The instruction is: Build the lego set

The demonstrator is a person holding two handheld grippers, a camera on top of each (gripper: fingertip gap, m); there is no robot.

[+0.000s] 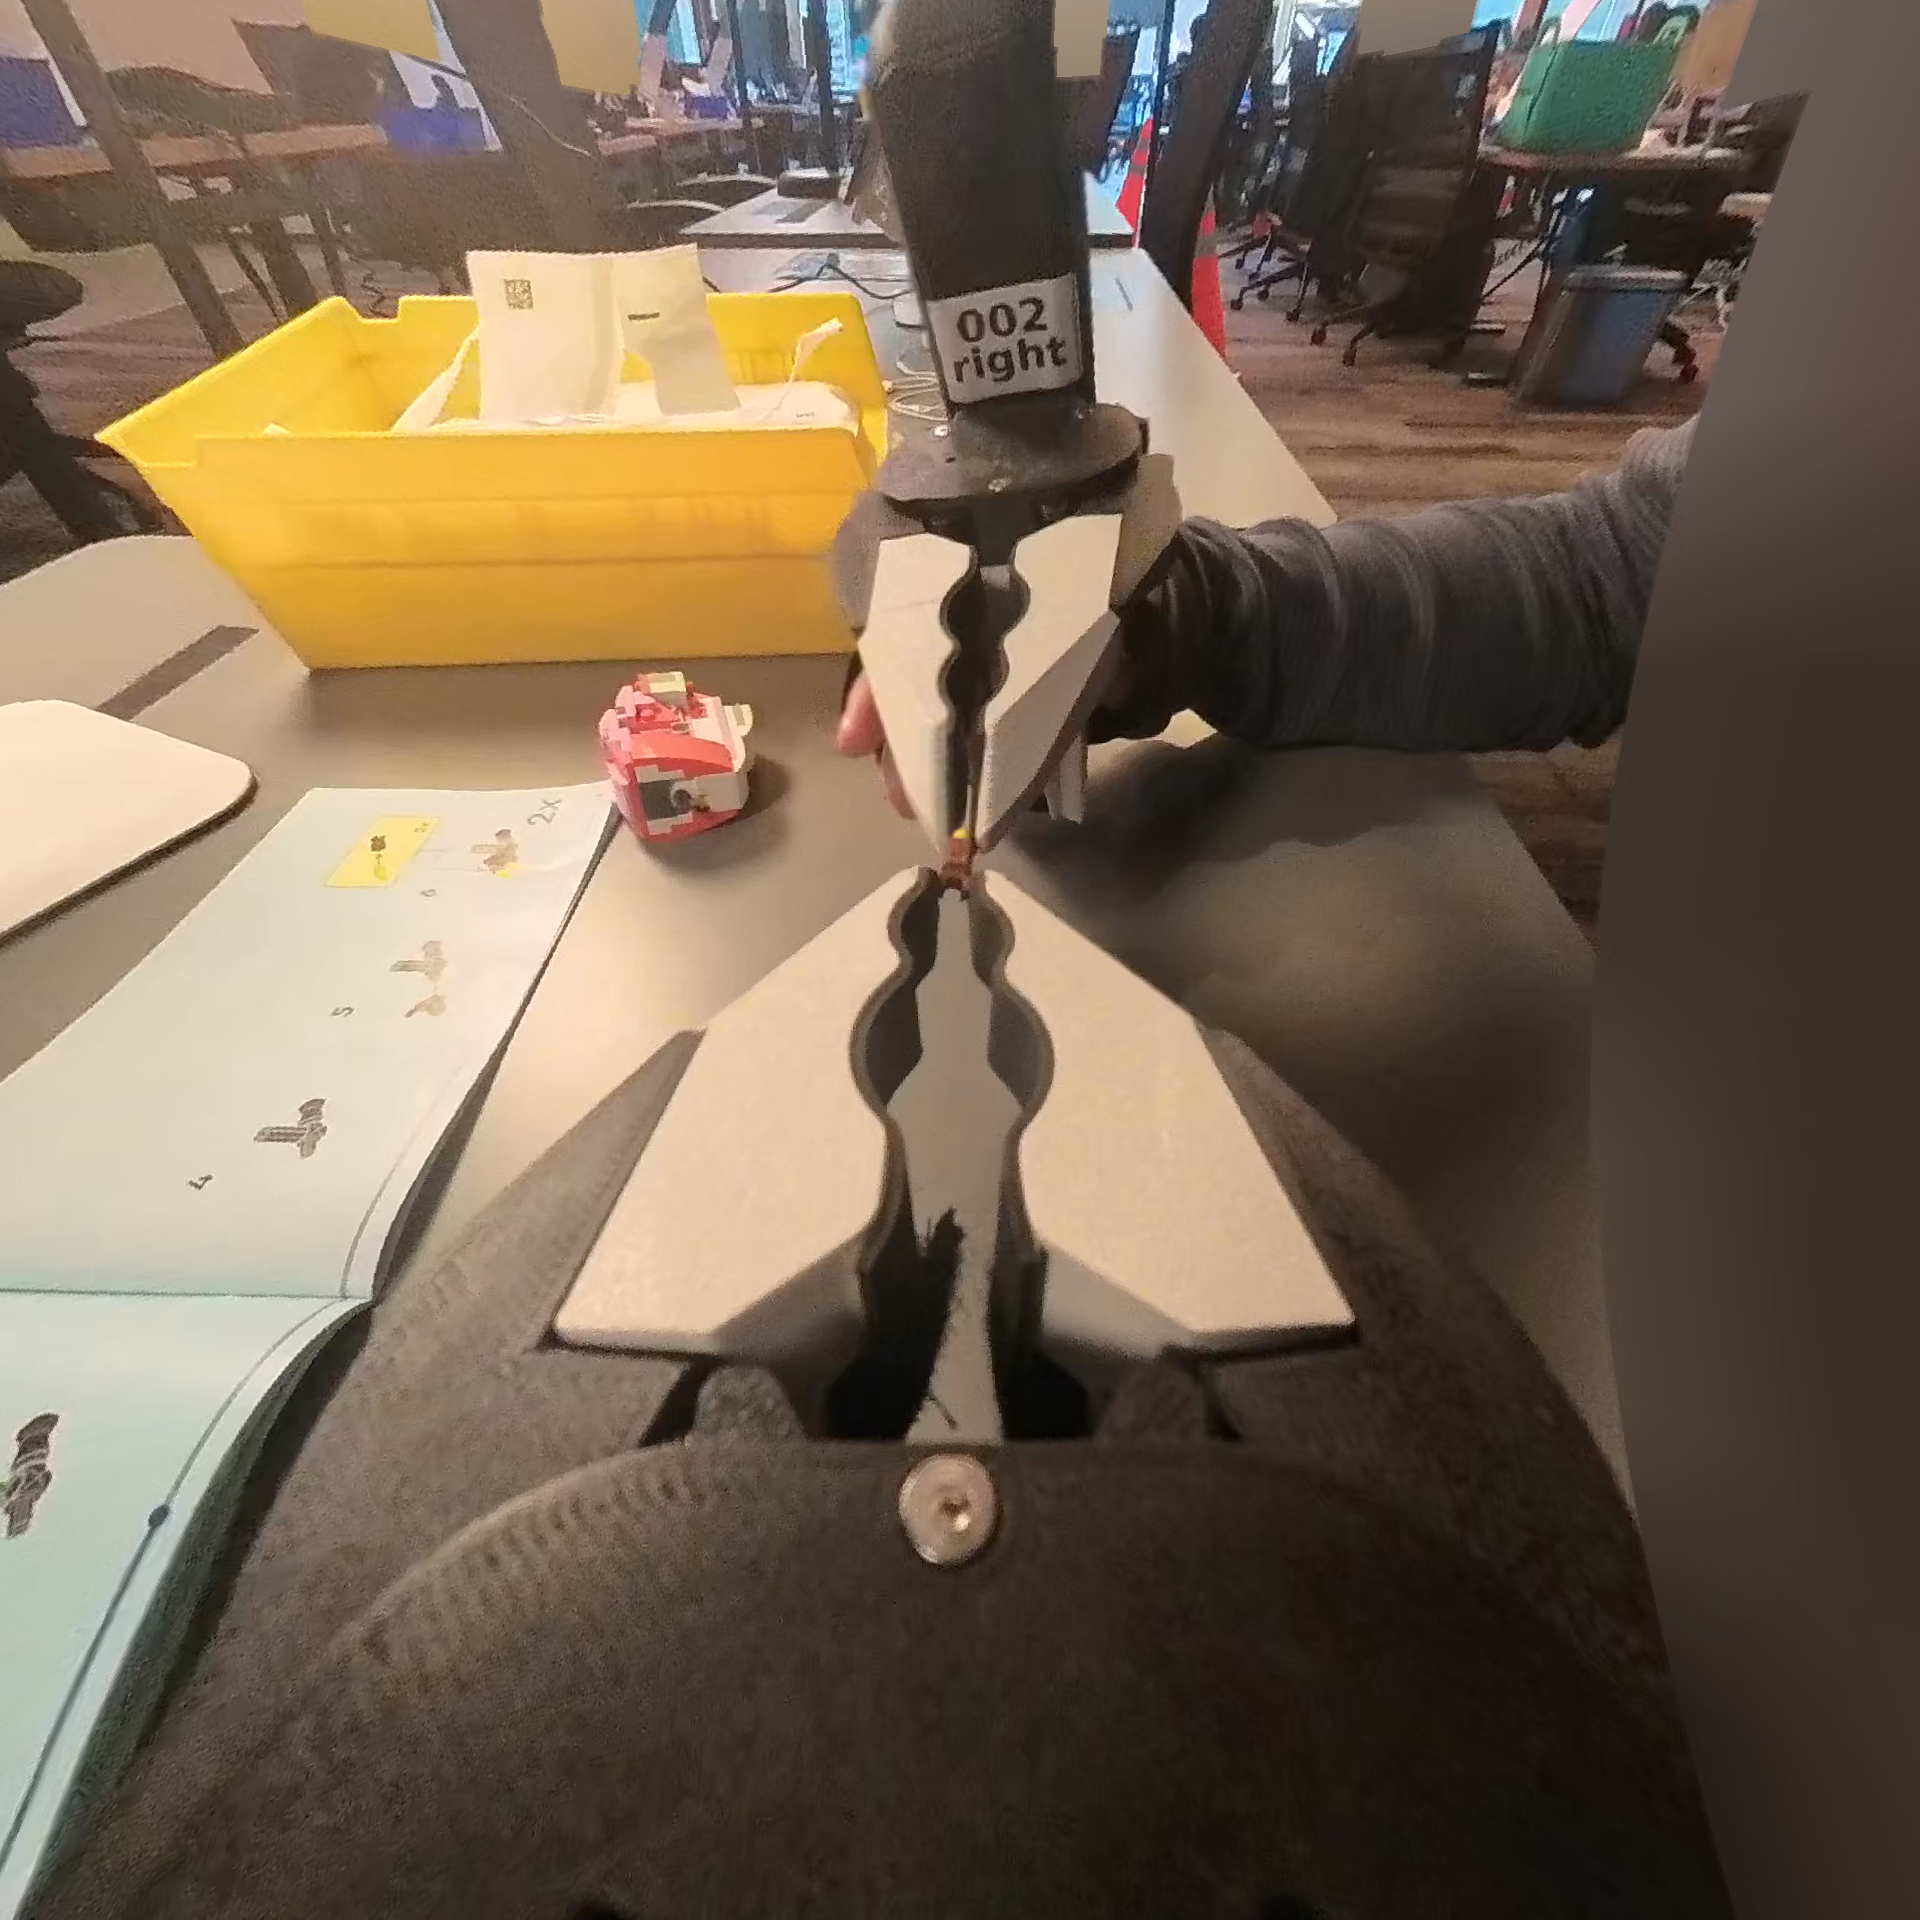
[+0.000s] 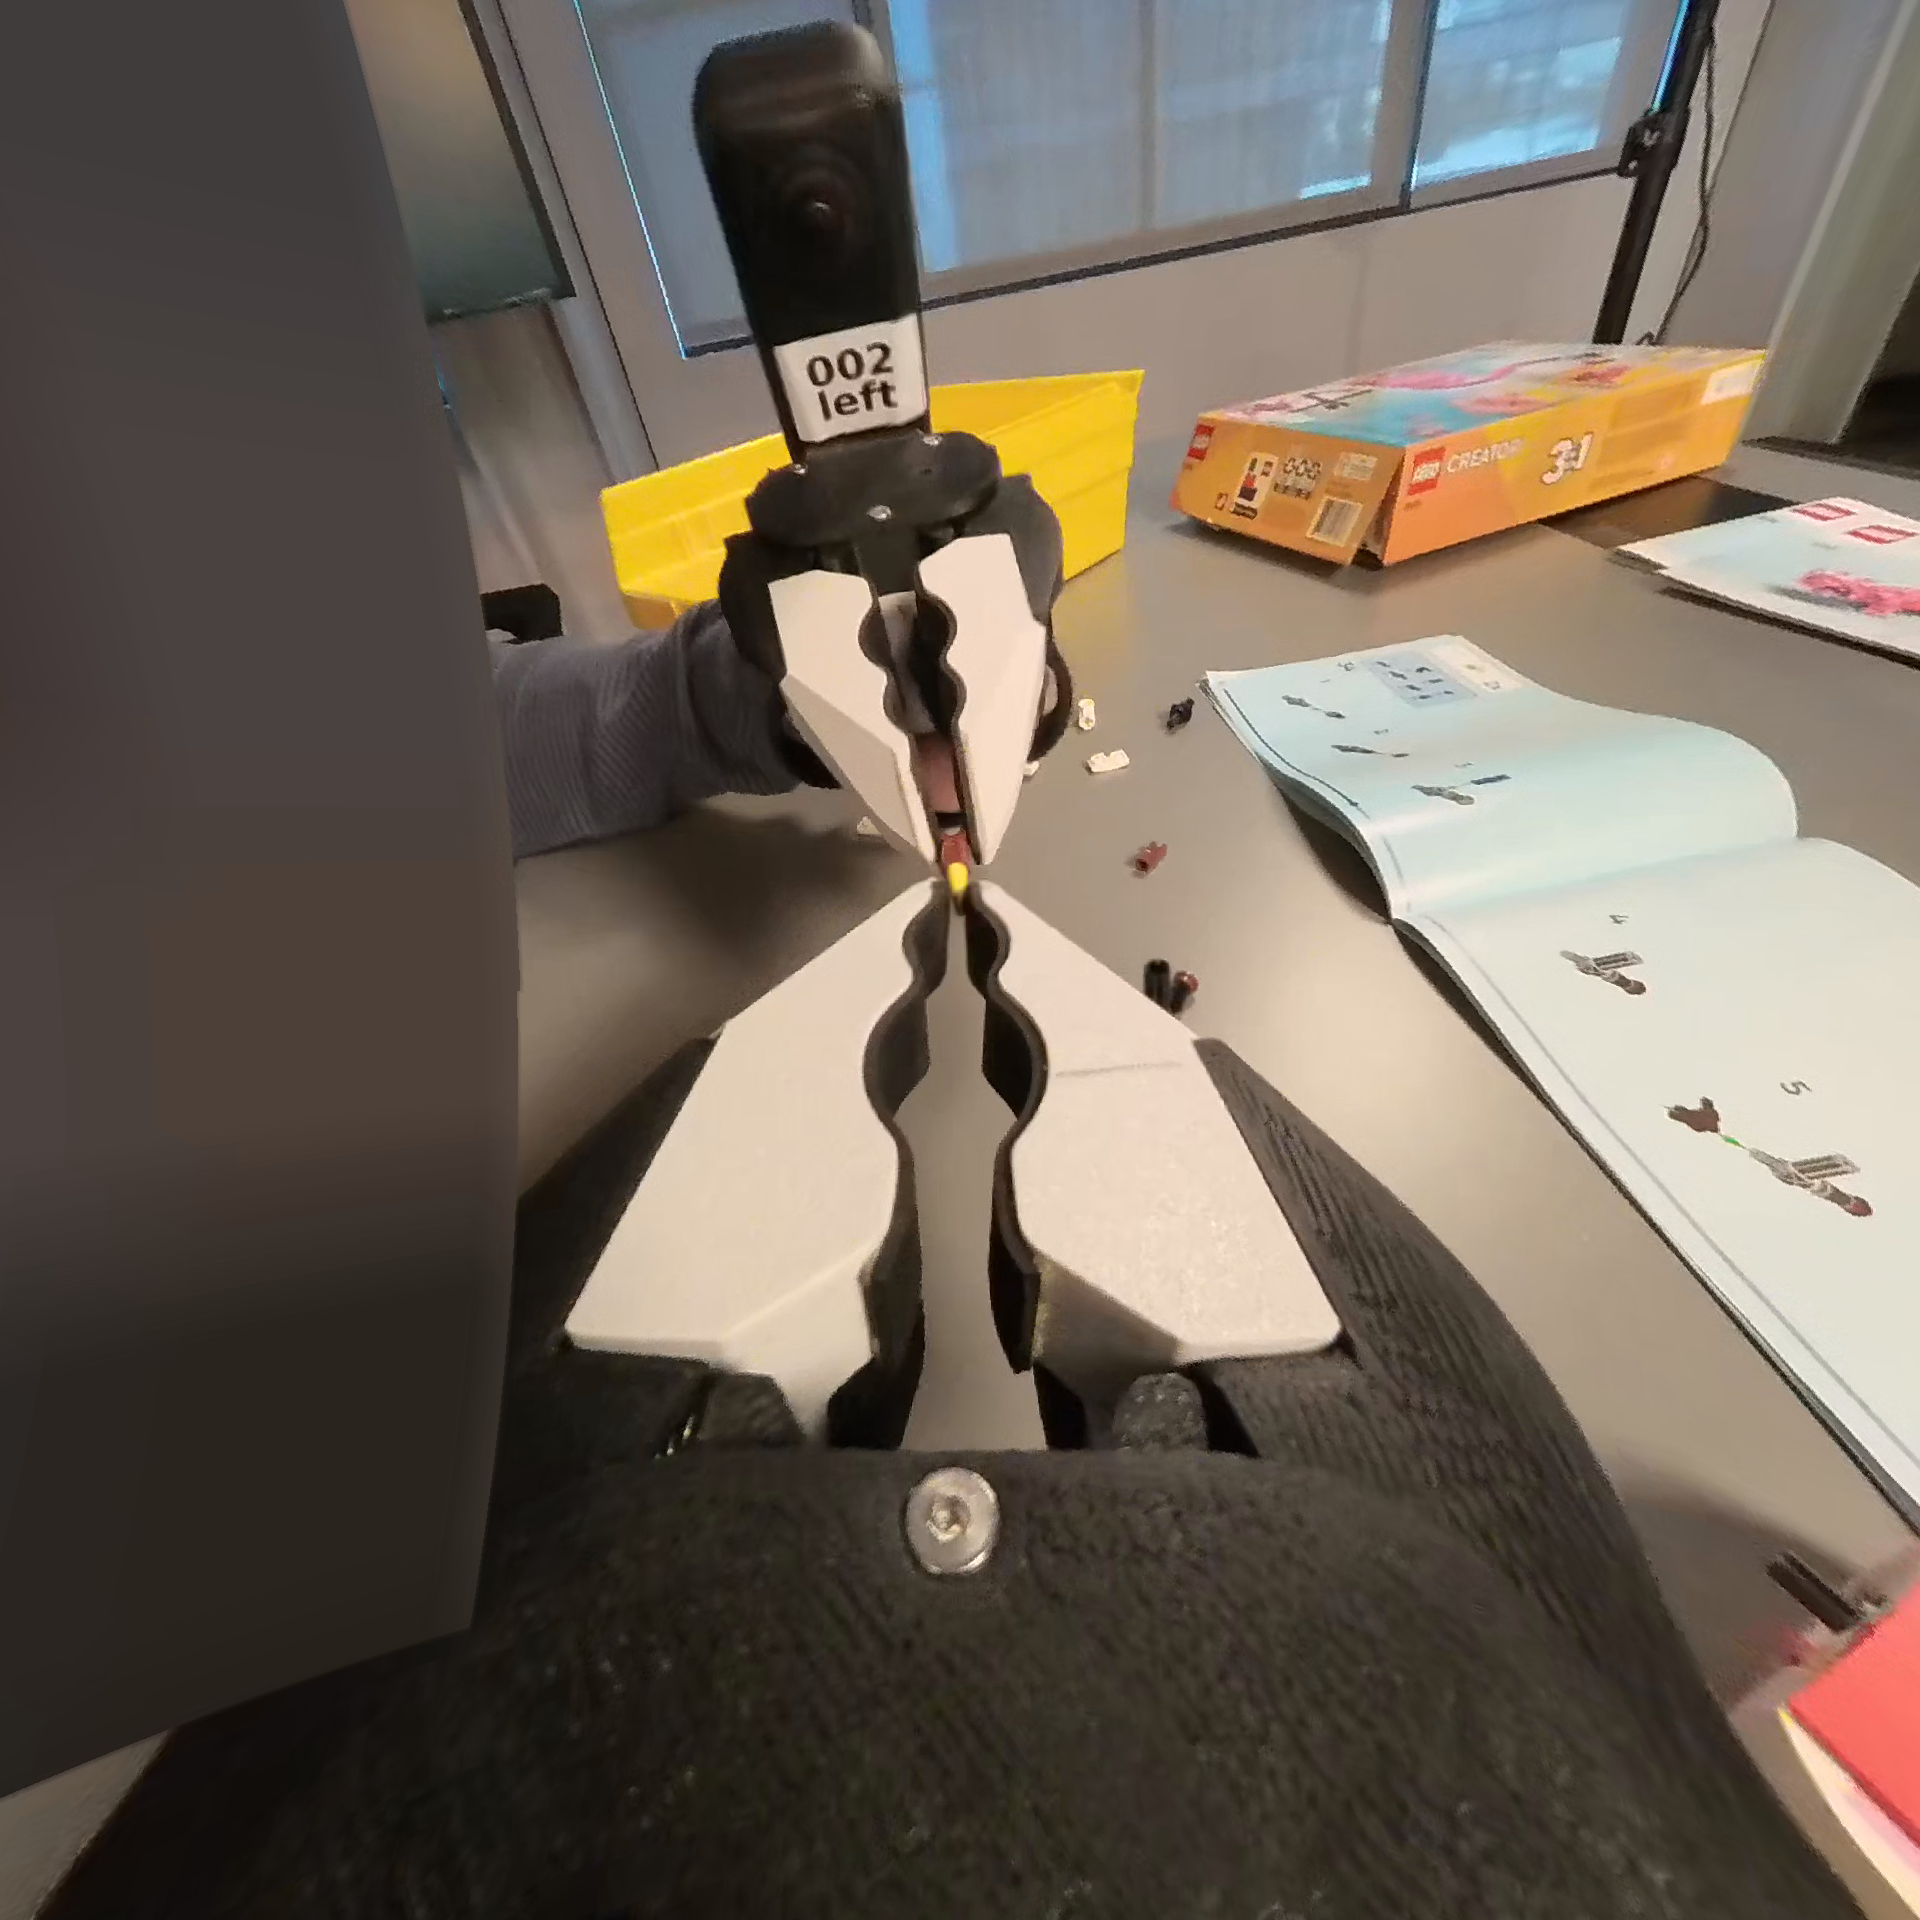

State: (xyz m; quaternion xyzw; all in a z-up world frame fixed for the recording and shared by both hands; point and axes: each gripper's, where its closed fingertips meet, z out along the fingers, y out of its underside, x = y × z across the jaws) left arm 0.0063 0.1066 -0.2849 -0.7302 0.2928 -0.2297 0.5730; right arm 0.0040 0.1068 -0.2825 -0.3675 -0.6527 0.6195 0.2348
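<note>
Nose-to-nose, two ridged tools (brown-and-yellow peg (image 1: 957,862) between).

Left view:
- Yellow bin (image 1: 499,540) beyond the left jaws and to their left, with white paper bags (image 1: 551,332) standing in it.
- Red-and-white brick model (image 1: 675,769) on the grey table (image 1: 1351,935), left of the jaw tips, between bin and open instruction booklet (image 1: 260,1039).
- White rounded board (image 1: 94,790) at far left.
- Background: office chairs, orange cone (image 1: 1205,260), blue waste bin (image 1: 1610,332), green bag (image 1: 1590,83).

Right view:
- Loose pieces right of the right jaws: dark red piece (image 2: 1150,855), black-and-red piece (image 2: 1172,982), white piece (image 2: 1107,762), small black piece (image 2: 1177,712).
- Orange toy-set box (image 2: 1475,457) far right, beyond the jaws.
- Second booklet (image 2: 1808,571) just past it.
- Windows (image 2: 1143,125) behind.
</note>
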